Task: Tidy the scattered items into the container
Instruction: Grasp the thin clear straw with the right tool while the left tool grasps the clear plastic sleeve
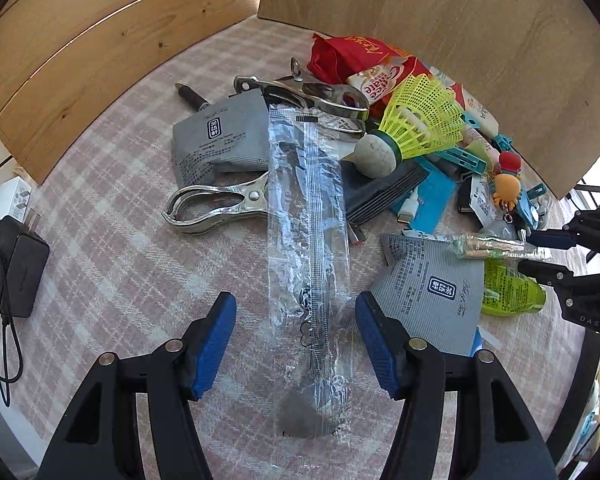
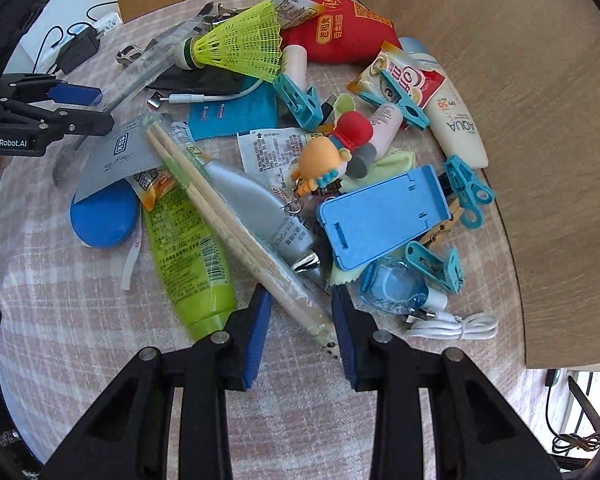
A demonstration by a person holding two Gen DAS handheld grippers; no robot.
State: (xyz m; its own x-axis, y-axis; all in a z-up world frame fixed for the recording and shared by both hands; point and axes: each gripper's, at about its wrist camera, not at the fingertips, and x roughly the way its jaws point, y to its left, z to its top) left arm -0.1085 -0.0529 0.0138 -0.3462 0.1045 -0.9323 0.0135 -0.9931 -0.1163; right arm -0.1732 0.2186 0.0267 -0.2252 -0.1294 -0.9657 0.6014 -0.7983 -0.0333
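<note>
Right, quick count of the pile on the desk [image 1: 112, 264], which has a pink plaid woven cloth over it.

- Your left claw [image 1: 295, 304] is released. Its blue pads straddle one long clear crinkly plastic sleeve [image 1: 306, 200] and touch neither edge. Something dark and spoon-shaped is inside the sleeve.
- Your right claw [image 2: 300, 300] is not clenched either. The near end of one pair of wooden chopsticks [image 2: 220, 220] in a clear wrapper lies between the pads, close against the right-hand pad. The other pad is clear of it.
- Two grey foil sachets: one flat [image 1: 216, 136], one [image 1: 432, 284] just beside the left claw.
- Two shiny steel spring clips: one [image 1: 216, 208] touching the sleeve, one [image 1: 316, 96] further back.
- Four teal plastic pegs [image 2: 300, 100], [image 2: 404, 104], [image 2: 468, 188], [image 2: 436, 264].
- One shuttlecock [image 2: 240, 48] with a yellow-green mesh skirt and a rounded pale head.
- One glossy green tube [image 2: 184, 240] and one silver tube [image 2: 260, 208], both under the chopsticks. One white sunscreen tube [image 2: 456, 128].
- One red soft pouch [image 2: 340, 36], one flat blue plastic phone stand [image 2: 384, 216], one orange rubbery keychain figure [image 2: 320, 160].
- Two white cables: one coiled [image 2: 456, 326], one [image 2: 204, 98] under the shuttlecock.

Everything sits loose in the heap. I can't tell which piece is the container.
</note>
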